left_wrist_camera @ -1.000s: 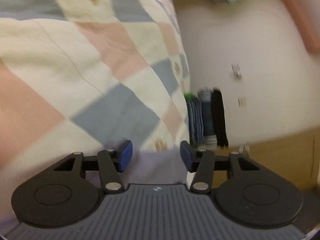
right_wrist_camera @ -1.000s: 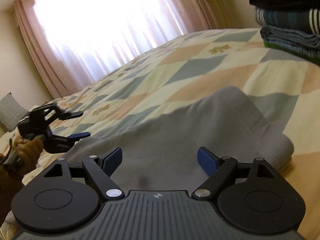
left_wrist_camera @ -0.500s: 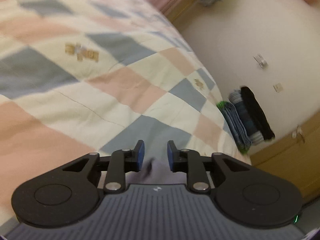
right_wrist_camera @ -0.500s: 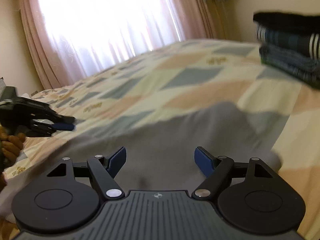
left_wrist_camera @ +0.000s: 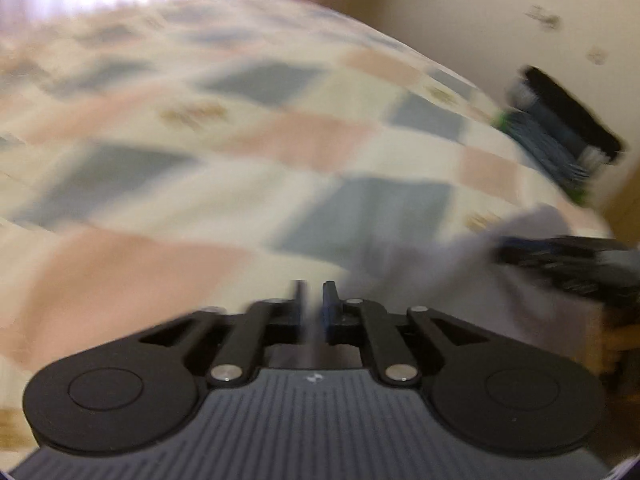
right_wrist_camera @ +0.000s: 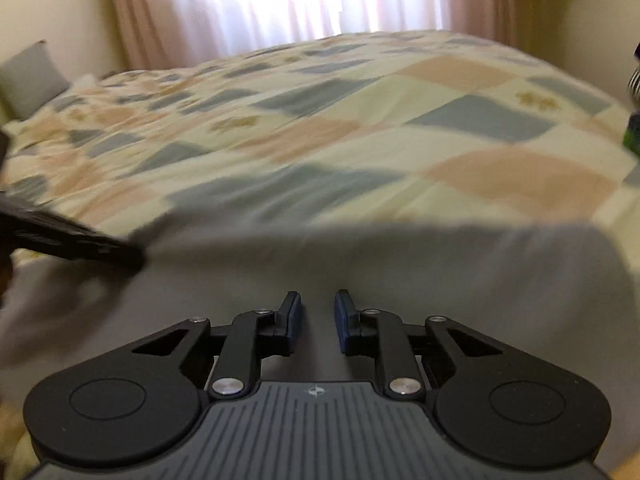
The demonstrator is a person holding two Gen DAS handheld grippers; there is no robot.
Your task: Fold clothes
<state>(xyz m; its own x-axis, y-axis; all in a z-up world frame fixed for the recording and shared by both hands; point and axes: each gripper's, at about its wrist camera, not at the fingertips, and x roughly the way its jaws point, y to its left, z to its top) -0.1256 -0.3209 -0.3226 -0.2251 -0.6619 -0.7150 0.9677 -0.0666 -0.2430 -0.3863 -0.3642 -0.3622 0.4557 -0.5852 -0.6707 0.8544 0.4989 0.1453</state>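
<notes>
- Right wrist view: a plain grey garment [right_wrist_camera: 360,264] lies spread across the near part of the bed, on a patchwork quilt [right_wrist_camera: 400,128] of cream, peach and grey-blue patches.
- The garment's cloth is smooth, matt and without print. Its far edge runs almost straight across the picture and casts a thin shadow on the quilt, and its right end drops off at a soft corner.
- The right gripper [right_wrist_camera: 317,312] sits over the near part of the garment. Its jaws have just been closing, and grey cloth shows in the narrow gap left between the blue pads; whether the pads truly pinch it I cannot tell.
- At the garment's left end the left gripper [right_wrist_camera: 80,240] shows as a dark blurred shape reaching onto the cloth.
- Left wrist view: the picture is heavily blurred. The left gripper [left_wrist_camera: 312,304] has just been closing too, and its jaws stand almost together with a thin pale strip of grey cloth between them.
- In this view the grey garment [left_wrist_camera: 420,256] stretches away to the right toward the right gripper [left_wrist_camera: 560,256], a dark smear at the far end.
- A stack of folded clothes [left_wrist_camera: 560,128], dark, blue and striped with a green layer, sits at the bed's far right edge, well apart from the garment.
- Pink curtains [right_wrist_camera: 132,8] frame a bright window behind the bed, and a grey cushion [right_wrist_camera: 28,76] rests at the far left.
</notes>
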